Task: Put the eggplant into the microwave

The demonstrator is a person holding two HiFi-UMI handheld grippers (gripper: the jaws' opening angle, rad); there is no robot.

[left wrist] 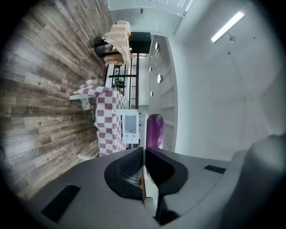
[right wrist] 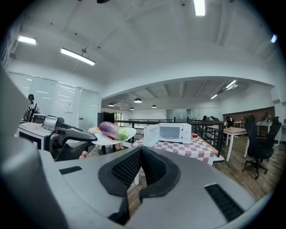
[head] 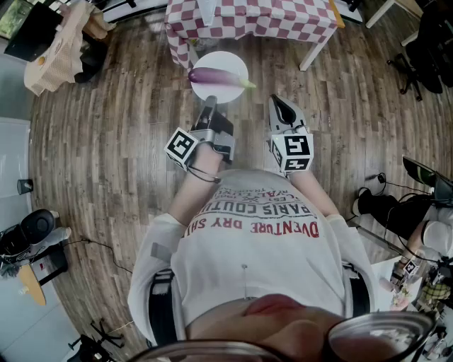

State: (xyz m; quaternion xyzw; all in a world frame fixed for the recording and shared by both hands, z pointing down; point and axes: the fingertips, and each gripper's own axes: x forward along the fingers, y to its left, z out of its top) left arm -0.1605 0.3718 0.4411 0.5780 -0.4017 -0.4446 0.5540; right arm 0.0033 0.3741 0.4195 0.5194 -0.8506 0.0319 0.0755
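A purple eggplant [head: 216, 76] with a green stem end lies on a round white plate [head: 230, 62]. My left gripper [head: 210, 104] is shut on the plate's near rim and holds it level in the air. In the left gripper view the plate [left wrist: 145, 179] shows edge-on between the pads, with the eggplant [left wrist: 155, 129] beyond. My right gripper [head: 280, 101] hovers to the right of the plate, shut and empty. Its own view shows the white microwave [right wrist: 168, 133] ahead on a checkered table, door swung open, and the plate [right wrist: 107, 138] with the eggplant [right wrist: 113, 130] at left.
The red-and-white checkered table [head: 248, 21] stands just beyond the plate, on a wooden floor [head: 106, 141]. A black office chair [right wrist: 257, 150] and a wooden table [right wrist: 234, 132] stand to the right. A black railing [right wrist: 205, 129] runs behind the microwave.
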